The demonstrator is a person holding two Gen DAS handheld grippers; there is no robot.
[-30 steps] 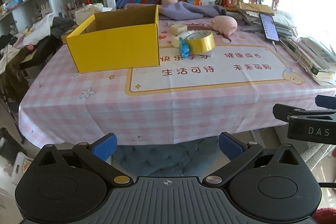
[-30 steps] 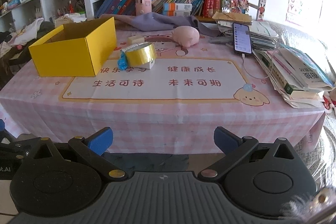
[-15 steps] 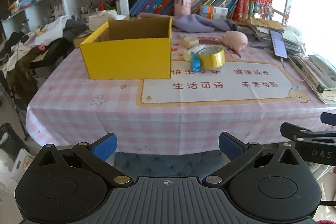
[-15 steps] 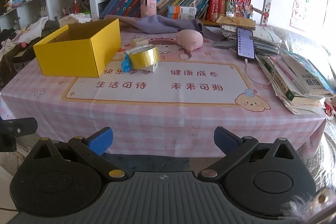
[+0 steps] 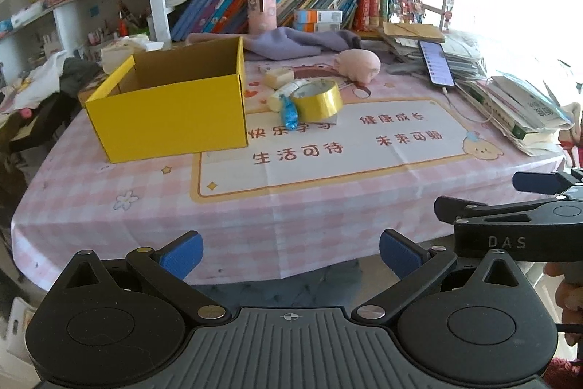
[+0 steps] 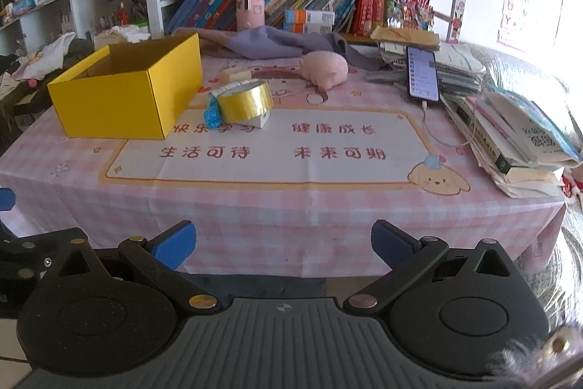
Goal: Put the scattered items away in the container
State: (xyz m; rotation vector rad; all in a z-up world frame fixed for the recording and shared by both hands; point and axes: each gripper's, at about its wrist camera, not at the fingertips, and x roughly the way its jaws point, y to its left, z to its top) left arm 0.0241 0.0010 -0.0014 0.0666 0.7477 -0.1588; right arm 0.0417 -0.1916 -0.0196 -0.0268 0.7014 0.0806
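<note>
We hold both grippers short of the near edge of the table [image 5: 109, 192], which wears a pink checked cloth. In the left wrist view our left gripper [image 5: 289, 252] fills the bottom of the frame, its blue-padded fingers spread wide with nothing between them; our right gripper [image 5: 524, 203] pokes in from the right edge, seen side-on. In the right wrist view the right gripper [image 6: 282, 239] sits at the bottom centre, jaws likewise wide apart and empty. The open yellow box [image 5: 171, 108] stands in the left half of the frame, upright, and from here we see only bare cardboard inside. Just to its right, in the middle of the frame, the scattered items cluster: a roll of gold tape [image 5: 319, 99] tilted on a small white block [image 6: 260, 121], a blue wrapped piece [image 5: 289, 115] touching the roll's left side, and a pale tube [image 5: 286, 92] behind it. A cream block [image 5: 278, 77] lies a little further back, and a pink pig toy [image 5: 359, 64] sits to the right of it. A phone [image 6: 422, 73] leans on stacked books [image 6: 517, 137] at the right.
</note>
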